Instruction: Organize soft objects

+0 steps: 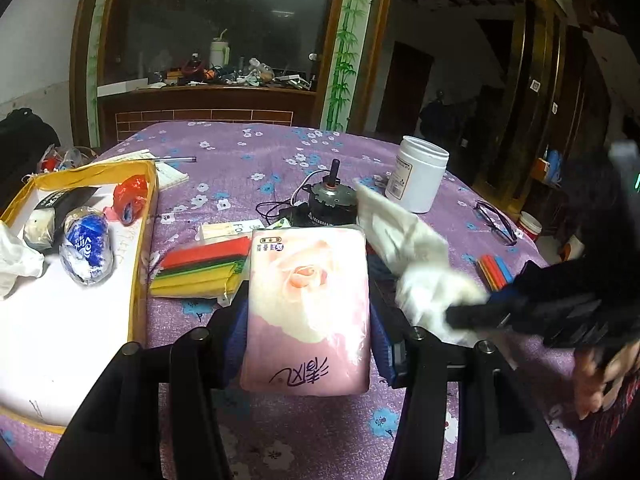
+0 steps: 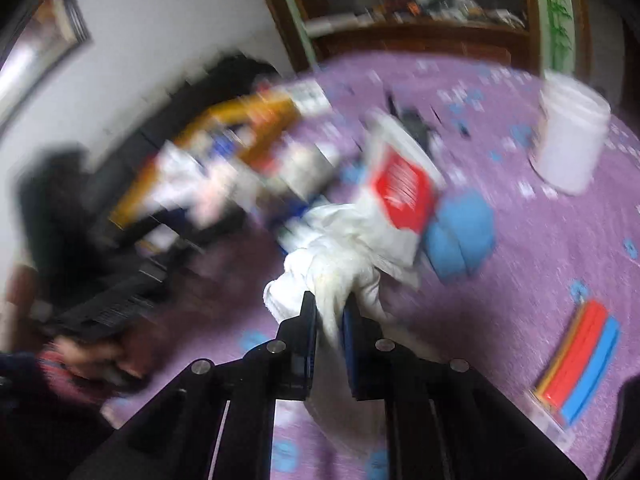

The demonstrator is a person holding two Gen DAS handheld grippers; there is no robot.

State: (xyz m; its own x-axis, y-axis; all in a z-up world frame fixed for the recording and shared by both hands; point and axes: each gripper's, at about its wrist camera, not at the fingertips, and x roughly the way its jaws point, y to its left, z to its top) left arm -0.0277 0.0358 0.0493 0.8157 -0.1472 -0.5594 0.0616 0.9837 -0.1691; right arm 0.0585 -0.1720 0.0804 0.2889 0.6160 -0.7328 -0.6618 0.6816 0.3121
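Left wrist view: the left gripper (image 1: 308,312) holds a pink tissue pack (image 1: 306,308) printed with a rose; its jaws stand partly open, pressed against the pack's two long sides. The pack hangs over the purple flowered counter (image 1: 248,152), just right of the yellow-rimmed tray (image 1: 142,216). The tray holds a blue-and-white plastic bundle (image 1: 86,250), a red bag (image 1: 130,198), a dark packet (image 1: 60,204) and crumpled white plastic (image 1: 16,260); most of its white floor nearer the camera is bare. Between the tray's right rim and the pack lies a stack of red, green and yellow sheets (image 1: 200,270), leaving only a narrow strip of cloth free. Behind the pack stand a small motor (image 1: 332,200) with its cord and a white jar (image 1: 420,174); a pair of glasses (image 1: 494,222) lies near the counter's right edge.

Right wrist view (blurred by motion): the right gripper (image 2: 330,312) has its jaws closed tight on a fold of a white cloth bag (image 2: 352,248) with a red printed patch, which is lifted just beside the tissue pack. A blue soft bundle (image 2: 460,232) lies on the counter touching or just behind the bag; which, the blur hides. A pack of red, blue and orange strips (image 2: 580,364) lies near the right edge, with open cloth between it and the bundle.
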